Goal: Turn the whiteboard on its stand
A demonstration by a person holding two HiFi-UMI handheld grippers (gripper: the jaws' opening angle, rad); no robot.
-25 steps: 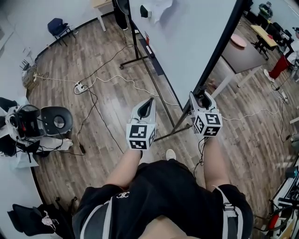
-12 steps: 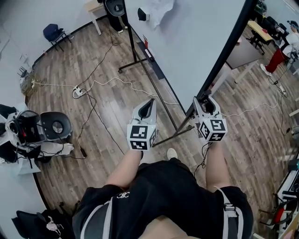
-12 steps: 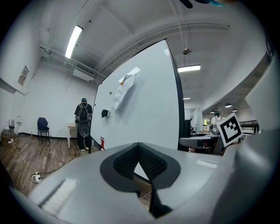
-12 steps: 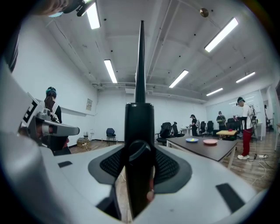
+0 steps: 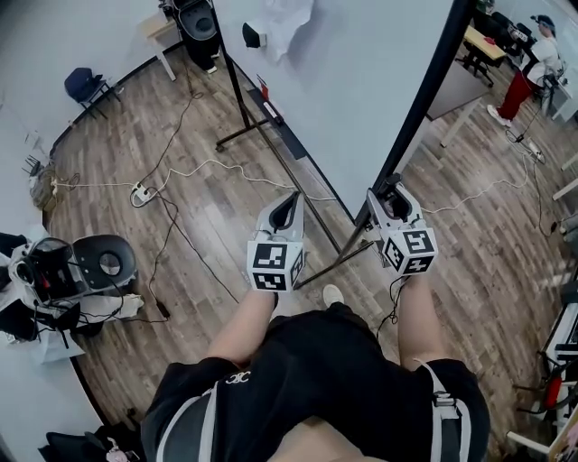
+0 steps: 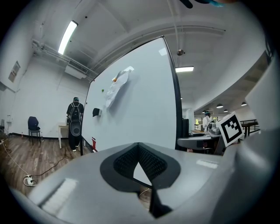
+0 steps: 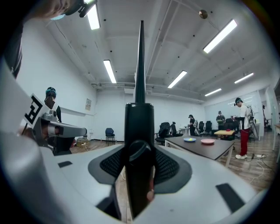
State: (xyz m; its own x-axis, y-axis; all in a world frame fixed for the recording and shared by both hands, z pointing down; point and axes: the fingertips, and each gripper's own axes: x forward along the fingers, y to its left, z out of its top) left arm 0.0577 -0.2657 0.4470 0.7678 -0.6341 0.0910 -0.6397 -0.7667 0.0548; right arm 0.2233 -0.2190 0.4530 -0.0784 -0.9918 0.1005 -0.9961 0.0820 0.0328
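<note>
The whiteboard [image 5: 361, 81] stands on its black stand [image 5: 248, 117], with a white cloth [image 5: 289, 18] and an eraser [image 5: 252, 36] stuck to its face. Its black side post [image 5: 424, 90] runs down to my right gripper [image 5: 391, 191], which is shut on it. In the right gripper view the post [image 7: 140, 127] fills the gap between the pads of that gripper [image 7: 140, 162]. My left gripper [image 5: 287, 203] hovers to the left of the post, in front of the board's lower edge, shut and holding nothing. In the left gripper view the board [image 6: 140, 105] rises beyond the left gripper [image 6: 139, 146].
White cables [image 5: 226, 167] and a power strip [image 5: 140, 192] lie on the wood floor. A chair with equipment [image 5: 99, 262] stands at left and a blue chair [image 5: 86, 87] by the wall. Behind the board are tables [image 5: 456, 86], a person [image 5: 528, 63] and another [image 5: 194, 23].
In the head view the board, stand and floor have shifted up and to the left. My right gripper has kept its hold on the post. The left gripper has stayed shut in place.
</note>
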